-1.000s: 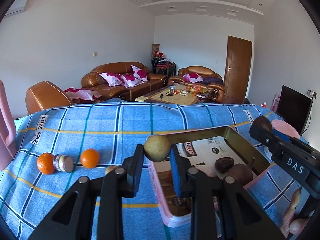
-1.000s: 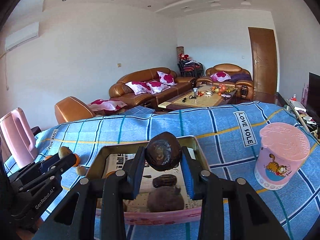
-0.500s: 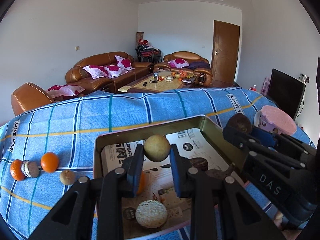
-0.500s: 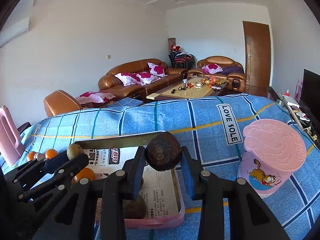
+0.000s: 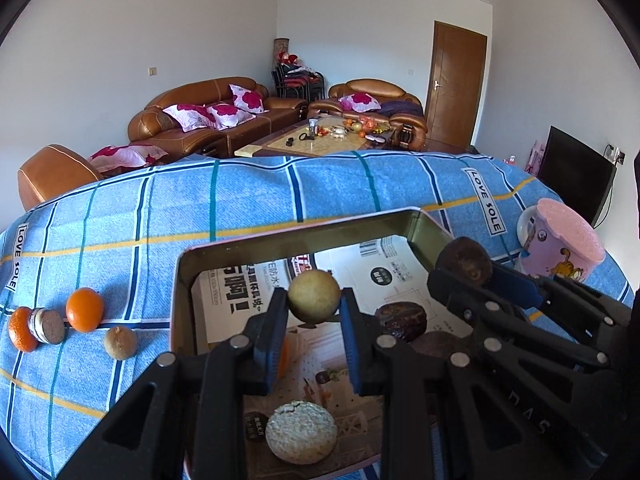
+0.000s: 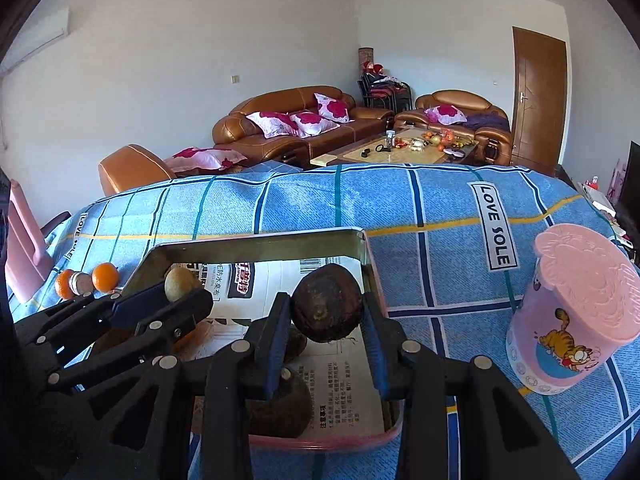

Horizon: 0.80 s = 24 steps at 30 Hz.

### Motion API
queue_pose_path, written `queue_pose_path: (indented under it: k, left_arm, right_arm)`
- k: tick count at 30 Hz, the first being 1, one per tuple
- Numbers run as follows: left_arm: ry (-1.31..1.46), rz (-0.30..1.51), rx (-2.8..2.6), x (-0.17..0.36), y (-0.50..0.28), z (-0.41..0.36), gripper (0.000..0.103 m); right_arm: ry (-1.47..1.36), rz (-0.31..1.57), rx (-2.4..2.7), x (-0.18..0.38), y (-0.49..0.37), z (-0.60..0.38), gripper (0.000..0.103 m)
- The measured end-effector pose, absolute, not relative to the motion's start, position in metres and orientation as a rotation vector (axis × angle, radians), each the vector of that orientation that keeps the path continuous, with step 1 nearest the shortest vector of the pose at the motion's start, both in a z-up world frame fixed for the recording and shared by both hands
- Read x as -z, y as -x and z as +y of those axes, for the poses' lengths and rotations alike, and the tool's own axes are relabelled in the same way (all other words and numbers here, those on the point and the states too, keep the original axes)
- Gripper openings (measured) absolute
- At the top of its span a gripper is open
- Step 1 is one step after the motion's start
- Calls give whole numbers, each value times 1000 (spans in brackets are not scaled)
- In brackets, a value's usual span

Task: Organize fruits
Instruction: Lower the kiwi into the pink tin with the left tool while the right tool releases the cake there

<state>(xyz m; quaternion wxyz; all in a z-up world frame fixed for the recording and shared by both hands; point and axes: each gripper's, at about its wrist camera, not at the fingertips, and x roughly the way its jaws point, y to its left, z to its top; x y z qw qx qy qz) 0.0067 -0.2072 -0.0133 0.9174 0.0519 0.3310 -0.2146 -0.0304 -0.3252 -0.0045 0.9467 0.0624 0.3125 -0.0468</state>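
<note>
Nearest in the left wrist view, my left tongs (image 5: 314,336) are closed on a round yellow-green fruit (image 5: 314,297), held above the tin tray (image 5: 280,240); a second ago this fruit hung over the tray's left rim, and the tray has since come to lie squarely under it. In the right wrist view my right tongs (image 6: 326,338) are clamped on a dark brown fruit (image 6: 327,309), held over the right part of the tray (image 6: 256,242); half a second ago the fruit was past the tray's far right corner, and it is now inside the rim line.

The tray is lined with printed paper (image 5: 384,268). Near its front edge lies a pale, rough-textured round item (image 5: 301,432). Behind my left pad a sliver of orange fruit (image 5: 283,354) shows. To the right, two dark brown fruits (image 5: 401,320) lie close together, partly hidden by the right tongs.

On the blue checked cloth (image 5: 248,200), left of the tray, sit a small brownish-green fruit (image 5: 121,342), an orange (image 5: 85,309), a small metal-capped jar (image 5: 47,325) on its side, and a second orange (image 5: 22,329) touching that jar. These four have not changed place relative to each other.

Right of the tray, apart from it, stands a pink cartoon cup (image 6: 578,314) with its lid on. Beyond the table are brown sofas (image 5: 208,120).
</note>
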Motion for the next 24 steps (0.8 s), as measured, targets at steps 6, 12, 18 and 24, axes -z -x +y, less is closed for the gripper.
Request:
queue_pose_path:
  k: [6,12,18,24]
  left_arm:
    - [-96,687,419,14,-10,-204,28]
    - [-111,658,389,11,-6,-201,35]
    - [-92,606,308,4,-2,-187,73]
    - [-55,536,252,-3,0,-170,103]
  right_arm:
    - [-152,647,58,7,30,-325,38]
    - [-188,668,46,11,29,-327,40]
    - [-237,637,35,7,32,-333,40]
    - [-241,522,84,-7,46,-338,53]
